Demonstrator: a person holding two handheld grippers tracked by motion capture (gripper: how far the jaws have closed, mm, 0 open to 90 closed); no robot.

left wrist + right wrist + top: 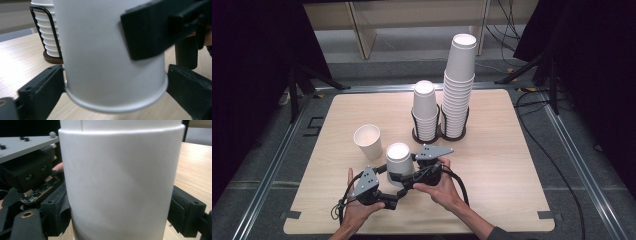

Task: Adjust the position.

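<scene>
A white paper cup [398,159] stands rim-down over the front middle of the table, held between both grippers. In the left gripper view the cup [110,57] has its rolled rim at the bottom, just above the wood. My left gripper [391,184] is shut on it low down, one jaw on each side of the rim [115,106]. My right gripper [411,171] comes in from the right and is shut on the cup [120,187] higher up. A step near the cup's top in the right gripper view hints at a second nested cup; I cannot tell.
An upright white cup [368,141] stands just left of the held one. Behind, a black wire holder [439,131] carries a short stack [425,110] and a tall stack [458,85] of cups. The table's front edge [422,231] is close below the hands.
</scene>
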